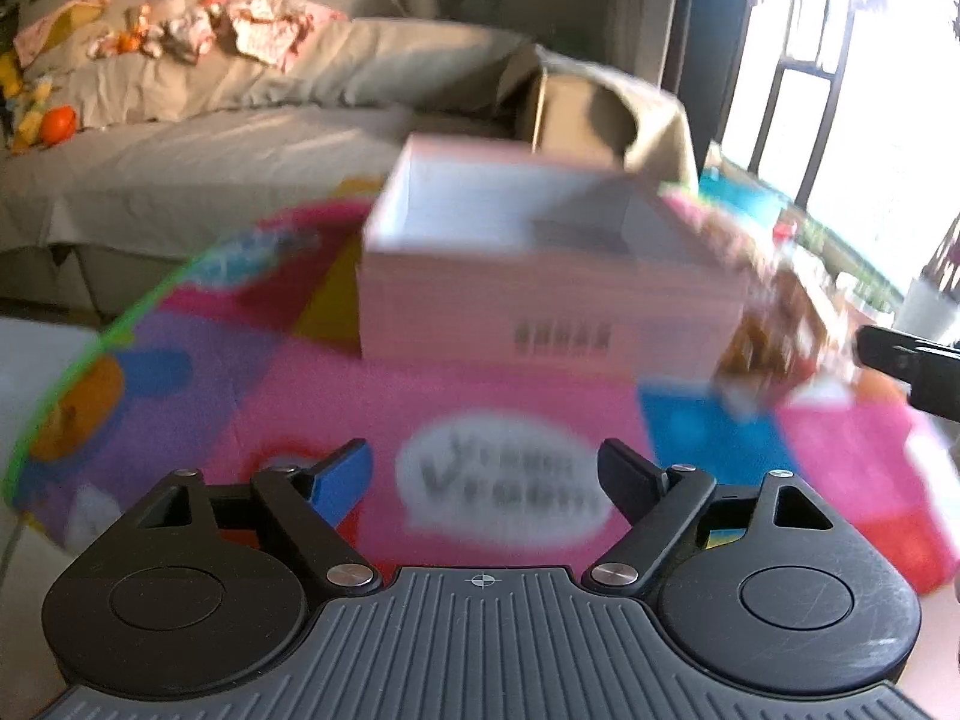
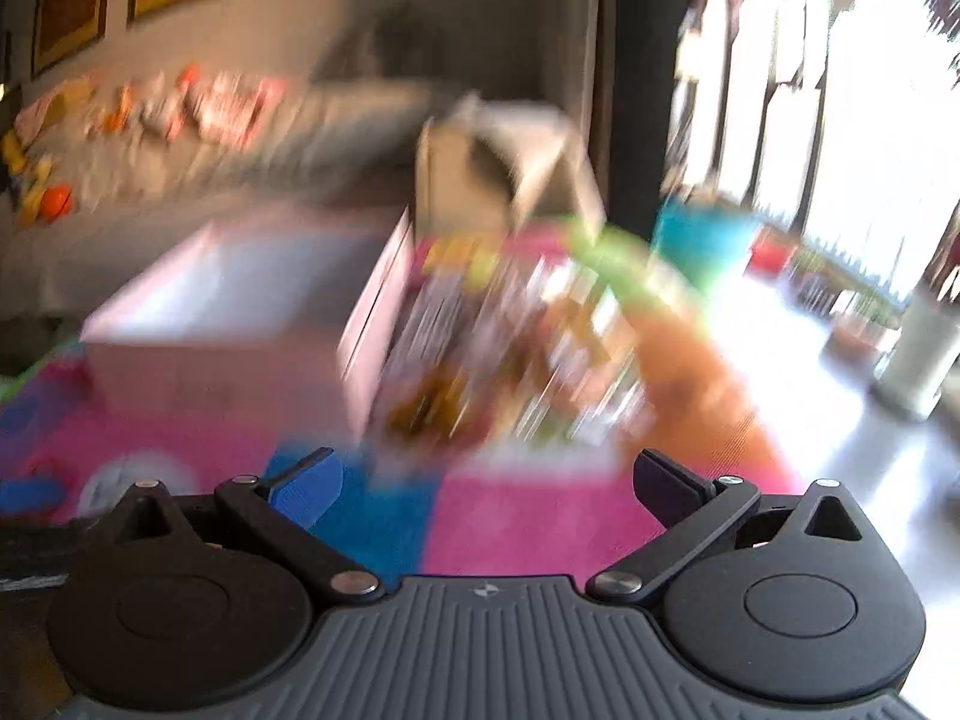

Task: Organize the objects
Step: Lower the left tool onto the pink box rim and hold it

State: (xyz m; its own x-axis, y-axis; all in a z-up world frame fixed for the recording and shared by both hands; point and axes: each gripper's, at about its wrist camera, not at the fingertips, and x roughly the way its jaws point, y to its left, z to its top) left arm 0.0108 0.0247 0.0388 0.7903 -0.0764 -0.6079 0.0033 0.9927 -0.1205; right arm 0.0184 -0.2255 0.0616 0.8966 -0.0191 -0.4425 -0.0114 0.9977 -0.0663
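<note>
Both grippers are empty. Left gripper (image 1: pixel 483 483) has its two fingers spread wide, one with a blue pad (image 1: pixel 339 480) and one black, and nothing is between them; under the gap lies only the colourful play mat (image 1: pixel 312 384). Right gripper (image 2: pixel 486 483) is also spread wide, with only the mat (image 2: pixel 528 516) showing between its fingers.

On the mat stands an open white box (image 1: pixel 540 300). Its inside looks white, and I cannot tell if something lies in it. Dark small print is on its front wall. In the left wrist view a brown, patterned packet (image 1: pixel 774 324) leans just beside the right side of the box, touching it or almost. In the right wrist view the same box (image 2: pixel 240 324) is to the left and a heap of mixed packets (image 2: pixel 510 348) lies just right of it, but this picture is very blurred and single things cannot be named.

Behind the mat is a grey sofa (image 1: pixel 210 138) with crumpled clothes (image 1: pixel 240 24) on its back and an orange ball (image 1: pixel 58 123) at its left end. Bright windows (image 1: pixel 870 90) are to the right.
</note>
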